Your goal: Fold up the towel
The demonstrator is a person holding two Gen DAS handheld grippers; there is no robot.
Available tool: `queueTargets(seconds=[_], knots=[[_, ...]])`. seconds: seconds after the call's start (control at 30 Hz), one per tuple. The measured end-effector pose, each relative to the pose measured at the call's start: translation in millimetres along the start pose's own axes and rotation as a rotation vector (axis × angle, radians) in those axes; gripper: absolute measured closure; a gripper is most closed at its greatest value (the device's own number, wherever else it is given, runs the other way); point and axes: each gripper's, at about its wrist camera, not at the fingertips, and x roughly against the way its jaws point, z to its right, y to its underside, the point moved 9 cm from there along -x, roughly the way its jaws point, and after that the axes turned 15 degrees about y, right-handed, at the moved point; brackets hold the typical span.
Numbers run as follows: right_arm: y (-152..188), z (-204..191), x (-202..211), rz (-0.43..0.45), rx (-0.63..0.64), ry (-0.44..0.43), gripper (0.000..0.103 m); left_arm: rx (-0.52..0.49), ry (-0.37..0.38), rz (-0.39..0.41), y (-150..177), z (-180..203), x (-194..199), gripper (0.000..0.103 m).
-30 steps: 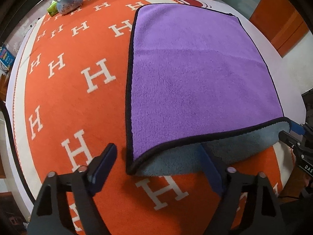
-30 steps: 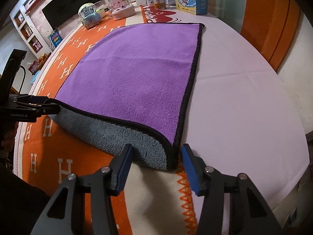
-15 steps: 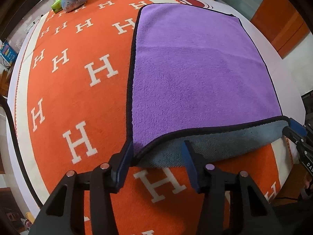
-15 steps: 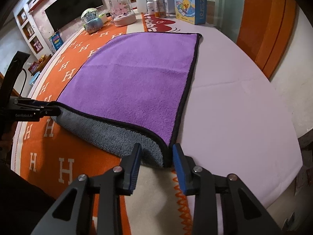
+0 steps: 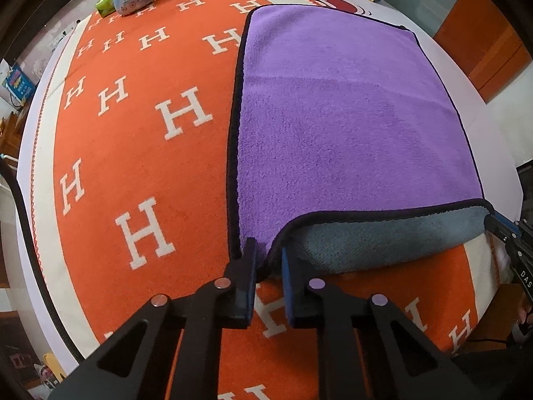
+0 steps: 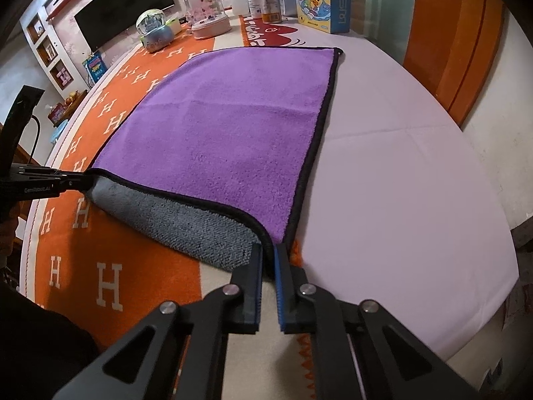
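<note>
Left wrist view: the left gripper (image 5: 269,263) is clamped on the near left corner of the purple towel (image 5: 349,116), low in the frame. In the right wrist view, the right gripper (image 6: 268,260) is pinched on the near right corner. The towel is spread across the frame's centre, its grey underside (image 6: 186,220) shown along the raised edge, over an orange blanket (image 5: 133,140).

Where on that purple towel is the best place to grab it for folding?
At the two near corners of the towel, coming in low from the near edge. That edge curls up, showing the grey underside, so fingers can slip around it. The left gripper and right gripper are each closed on one corner there.
</note>
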Motion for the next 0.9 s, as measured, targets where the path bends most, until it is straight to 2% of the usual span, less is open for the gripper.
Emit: queueTargets(seconds=[0.17, 0.53, 0.77, 0.9], knots=[[-1.4, -1.3, -1.2, -0.010, 0.021, 0.002, 0.099, -0.003, -0.013, -0.010, -0.8, 1.8, 0.6, 0.096], [-10.7, 0.5, 7.8, 0.014, 0.050, 0.002, 0.099, -0.011, -0.019, -0.018, -8.8, 2.9, 11.9, 0.097], [-31.4, 4.5, 26.0, 0.063, 0.065, -0.001, 0.099, -0.037, -0.031, -0.025, -21.3, 7.8, 27.7, 0.098], [-49.4, 8.4, 37.7, 0.099, 0.068, 0.014, 0.099, -0.071, -0.036, 0.011, -37.5, 14.4, 45.8, 0.098]])
